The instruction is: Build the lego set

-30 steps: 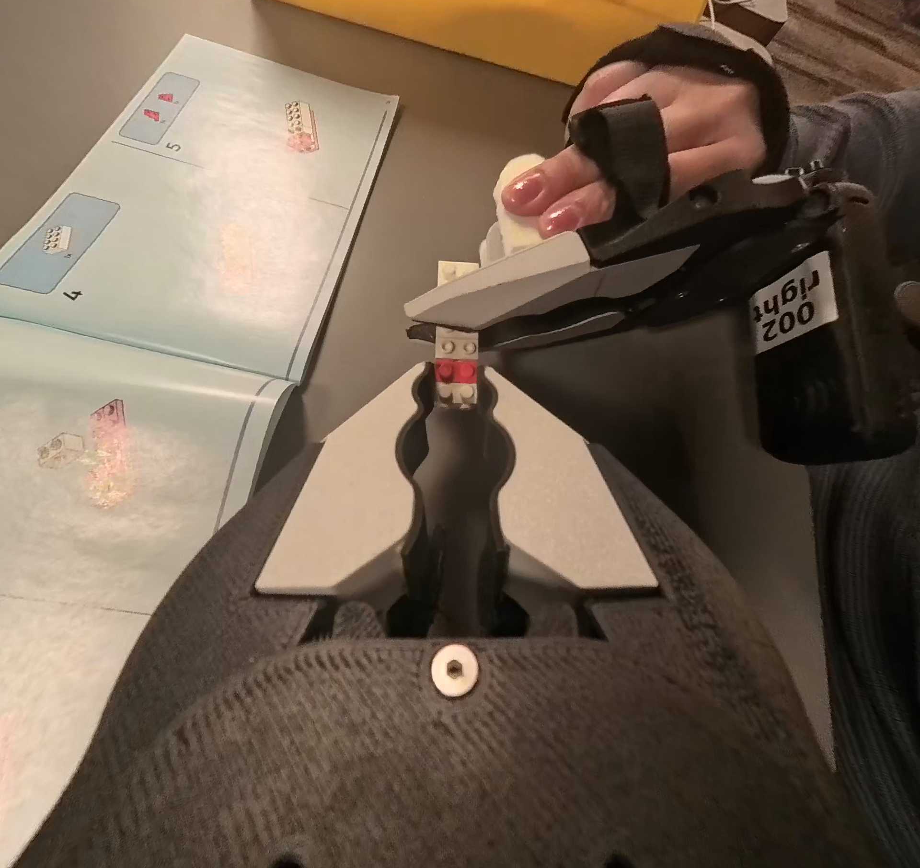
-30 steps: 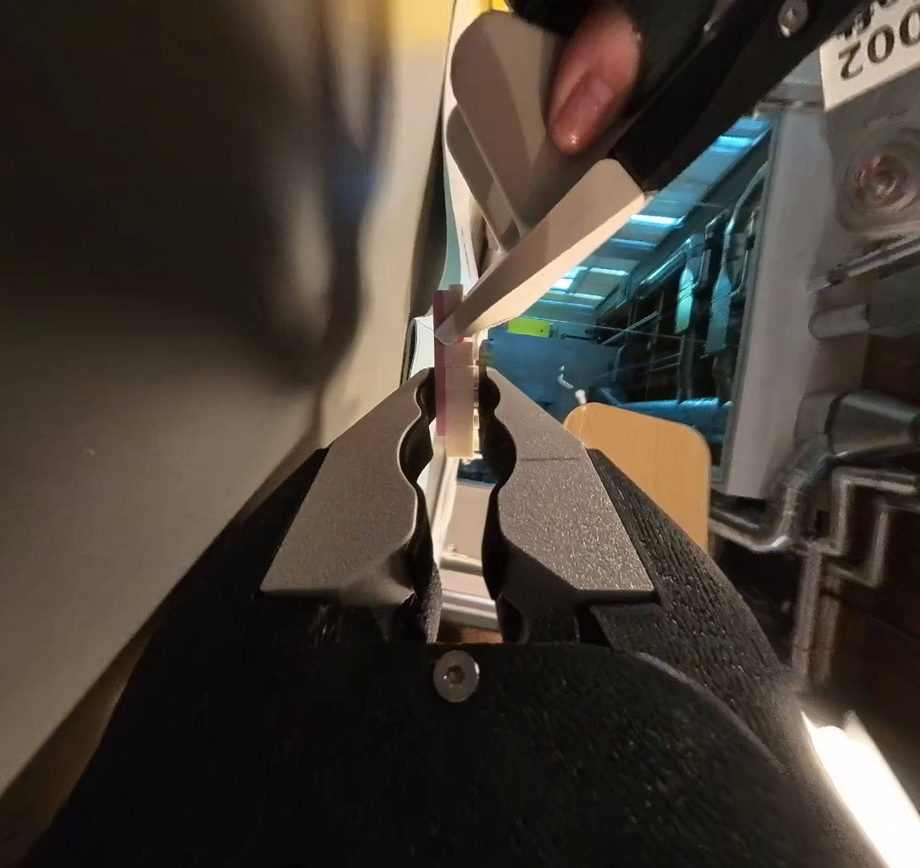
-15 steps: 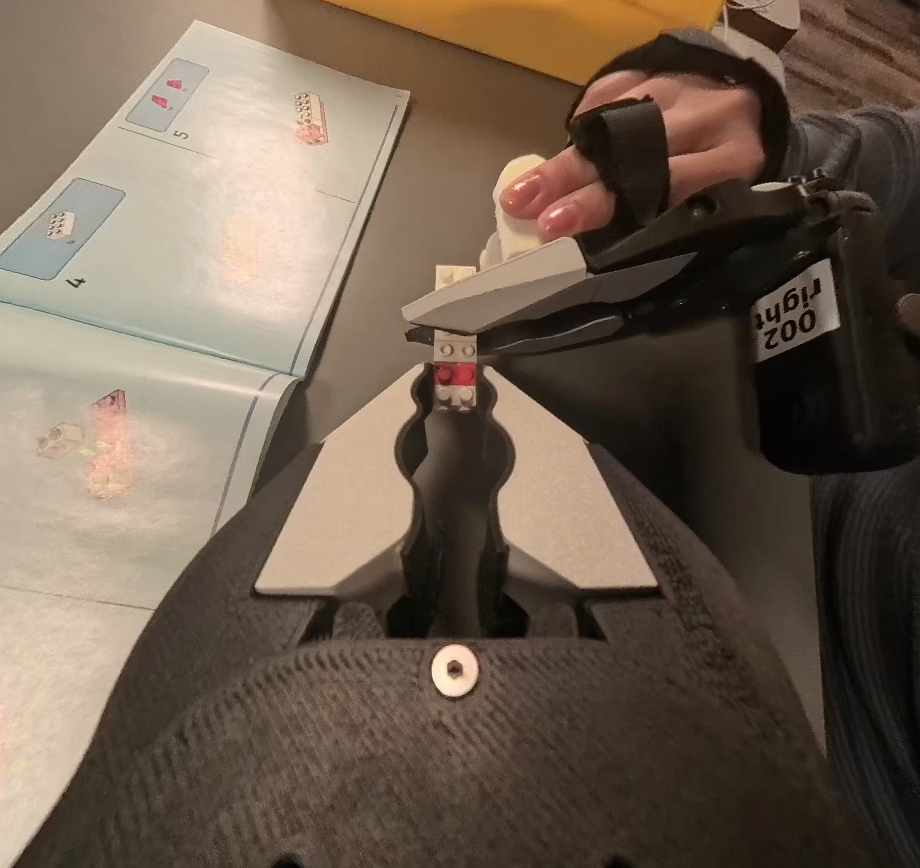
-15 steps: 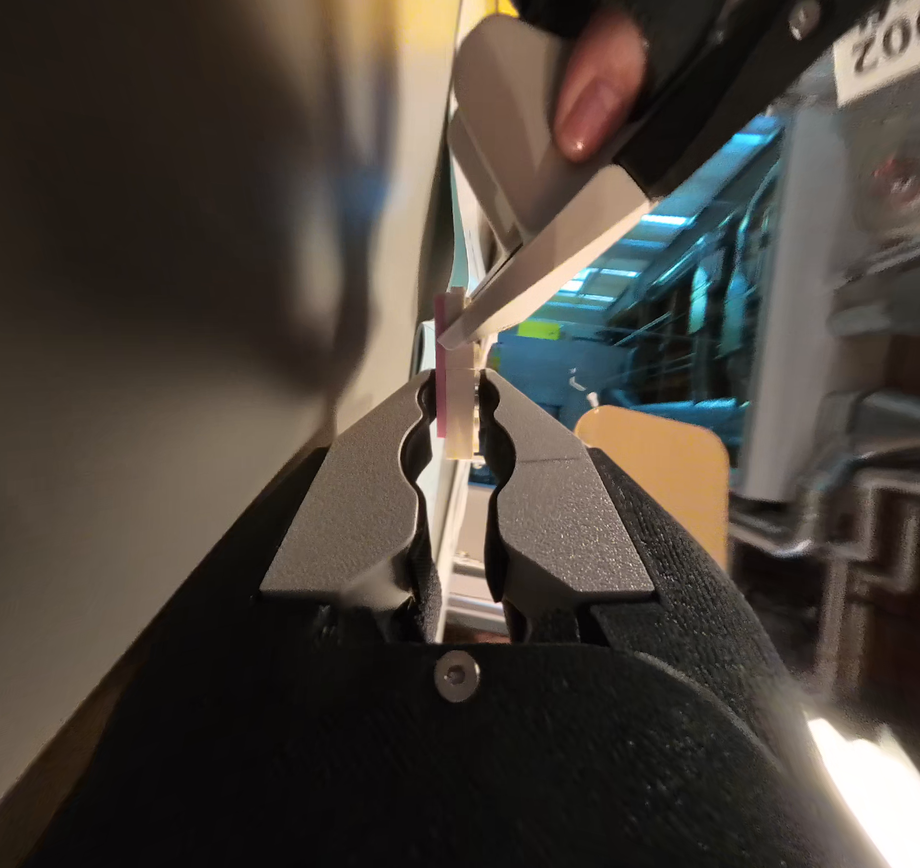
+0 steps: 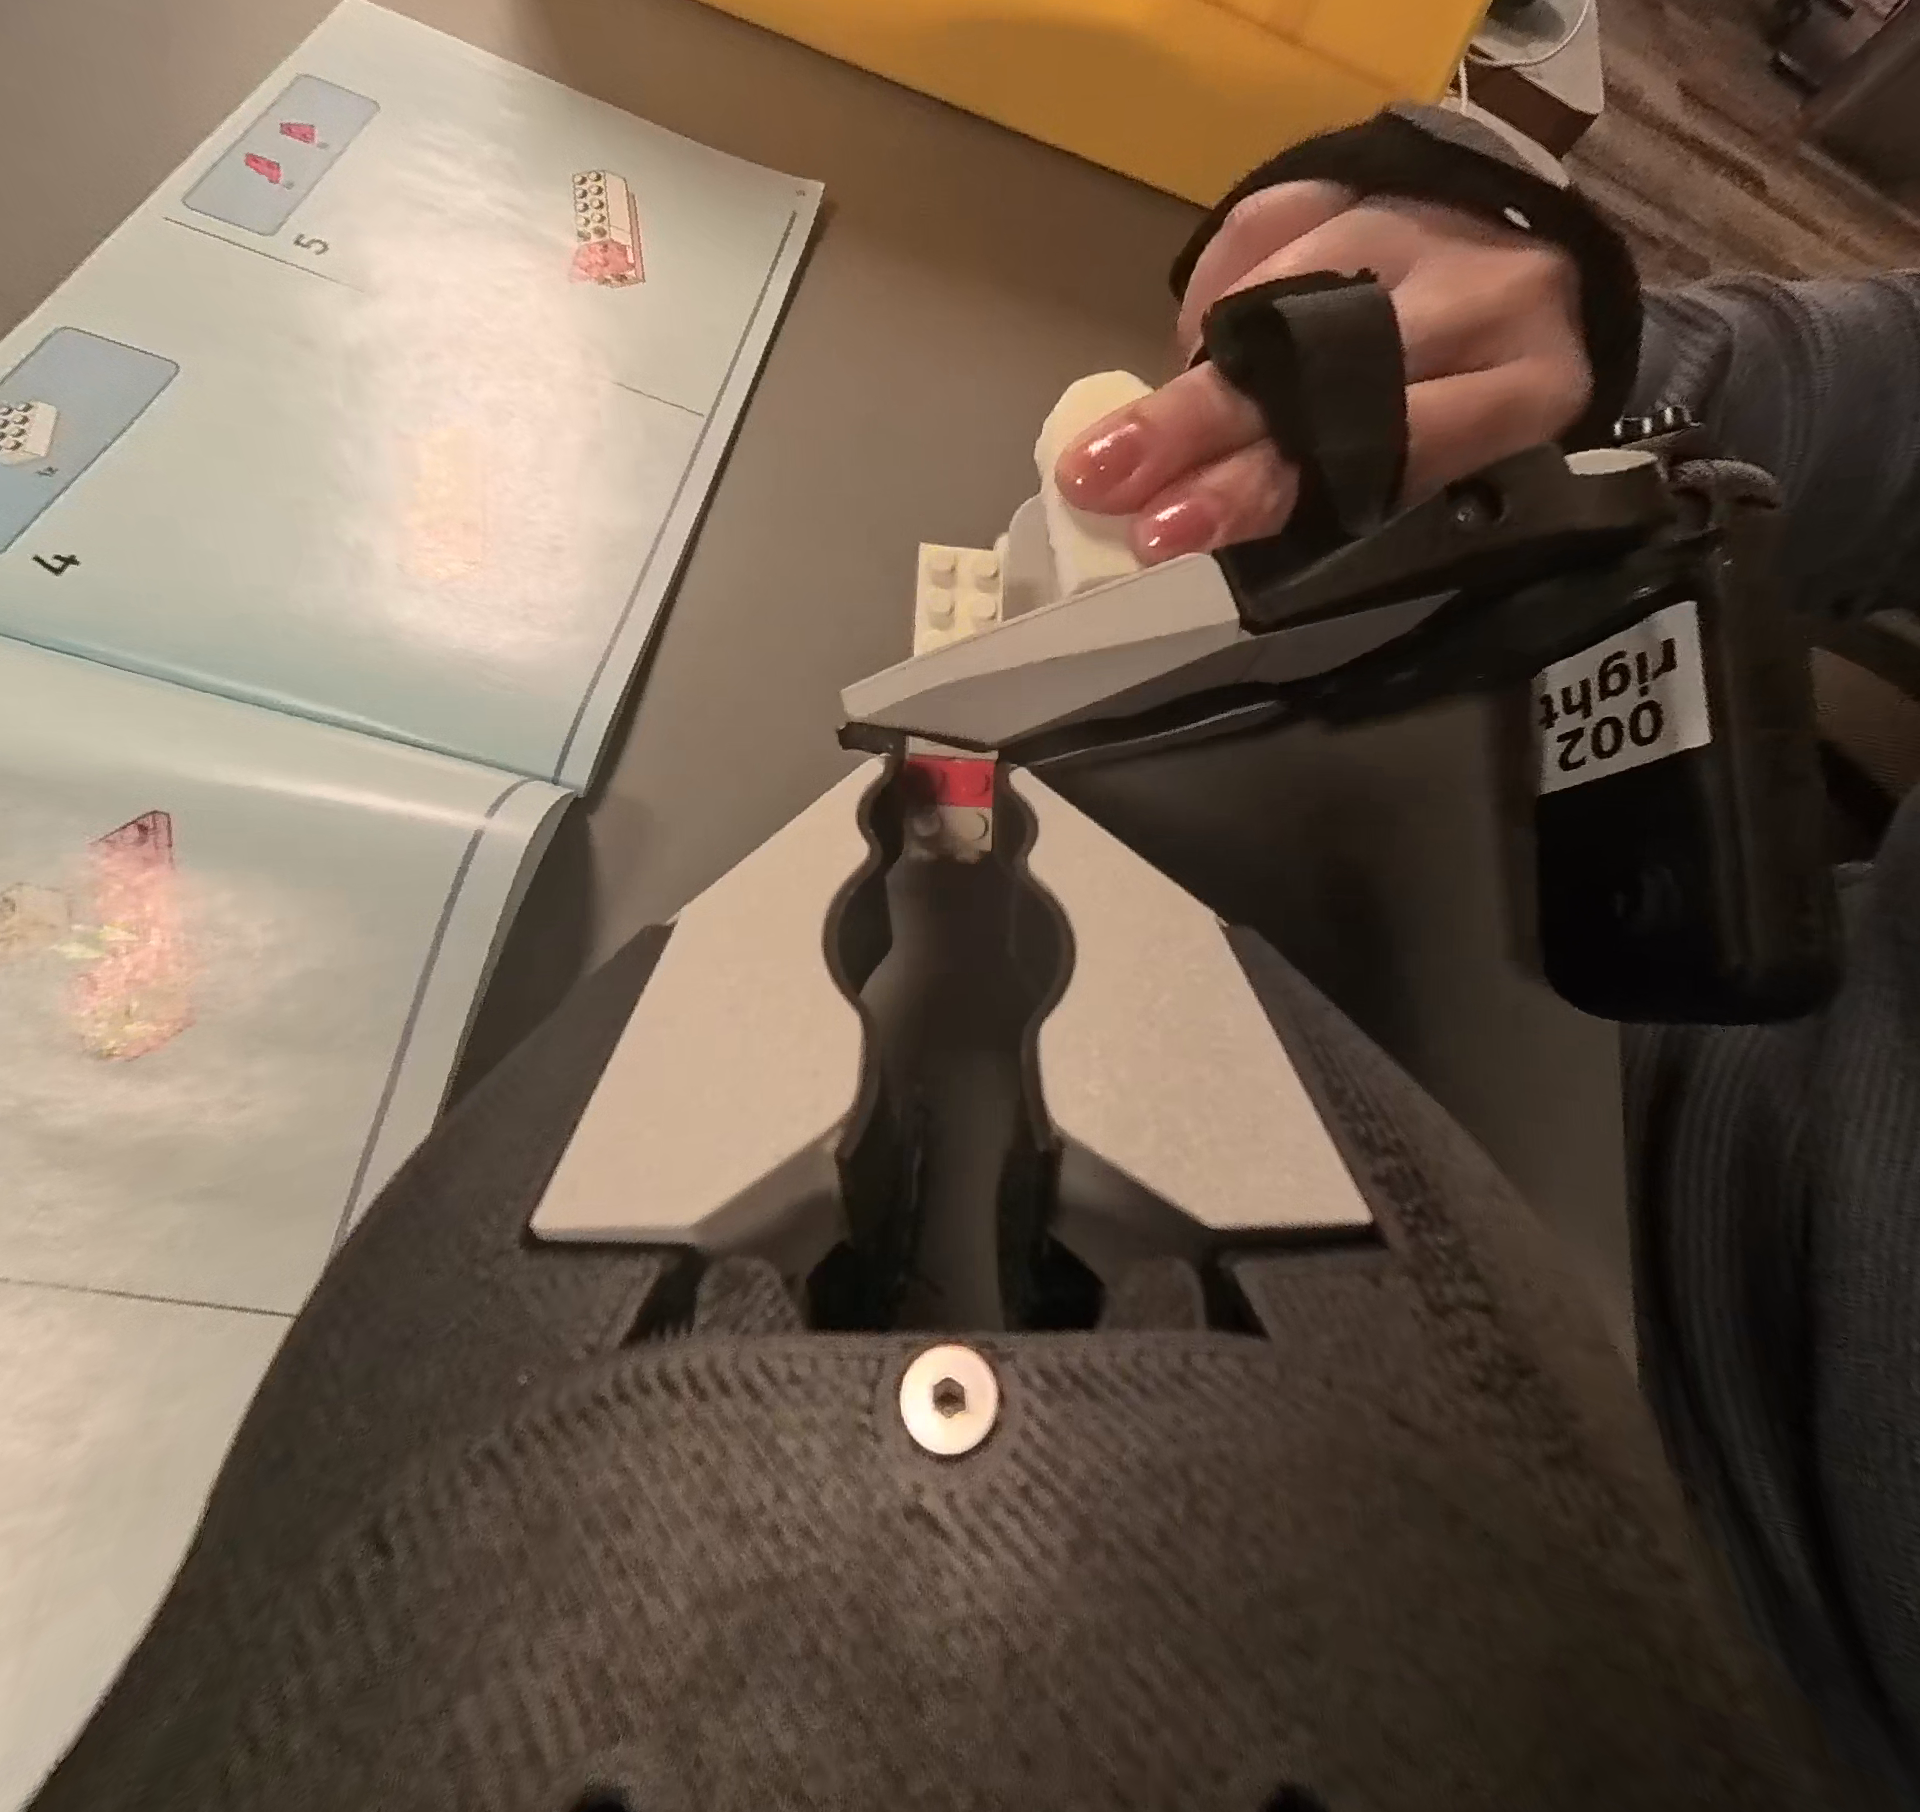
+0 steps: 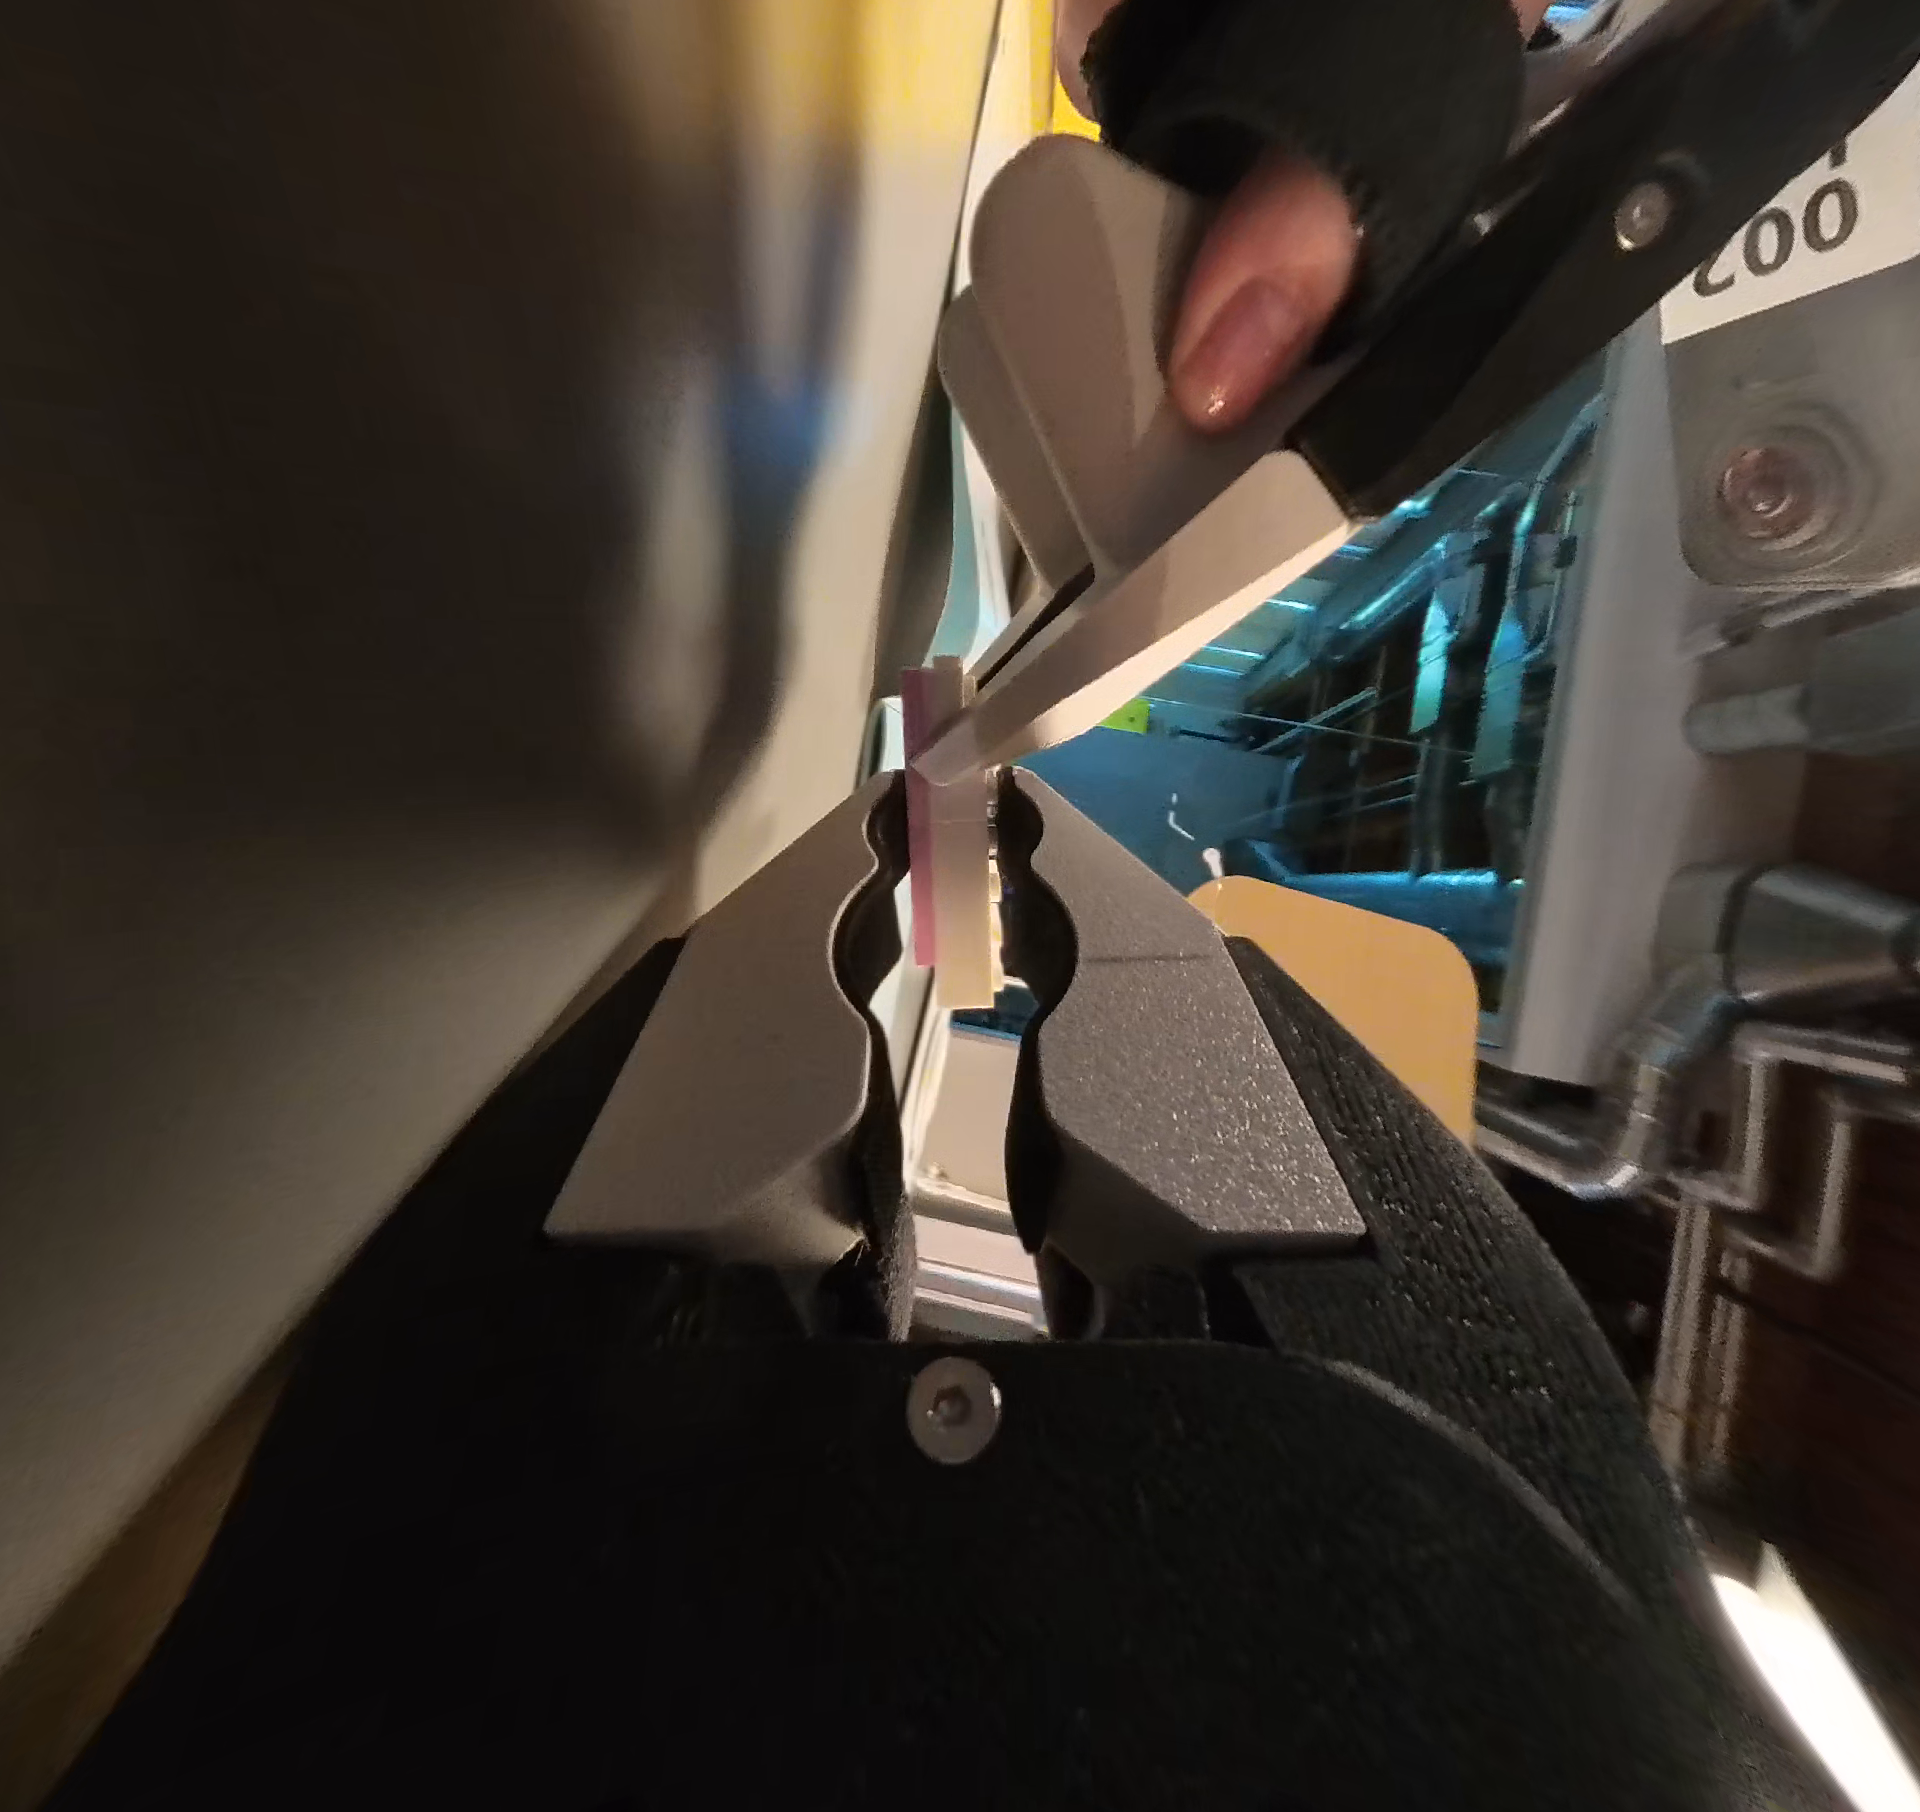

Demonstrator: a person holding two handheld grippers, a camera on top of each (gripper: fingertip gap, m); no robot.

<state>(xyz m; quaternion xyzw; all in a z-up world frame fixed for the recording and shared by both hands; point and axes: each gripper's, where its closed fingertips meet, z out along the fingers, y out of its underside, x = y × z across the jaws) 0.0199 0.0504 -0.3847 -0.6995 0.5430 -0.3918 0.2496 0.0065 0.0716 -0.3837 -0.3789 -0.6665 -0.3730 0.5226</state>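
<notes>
A small brick assembly [image 5: 951, 806], with a red layer and white layers, sits between the tips of my left gripper [image 5: 948, 786], which is shut on it. My right gripper [image 5: 864, 728] comes in from the right and clamps the same assembly just beyond those tips. A white studded end [image 5: 961, 588] sticks out past it. In the right wrist view the assembly [image 6: 961, 889] shows edge-on, a pink-red plate against white brick, between my right gripper's [image 6: 951, 796] pads. The left gripper's fingers [image 6: 1091, 682] reach down onto it from the upper right.
An open light-blue instruction booklet [image 5: 364, 412] lies on the dark table [image 5: 935, 308] to the left. A yellow box [image 5: 1039, 17] stands at the back. A hand [image 5: 1403, 360] in a black strap works the right gripper. A tan chair back [image 6: 1351, 983] shows behind. The grippers are tip to tip, or close to it.
The right gripper now sits closer to my left fingertips, so less of the assembly shows between them and more white brick shows beyond. Both grasps stay closed.
</notes>
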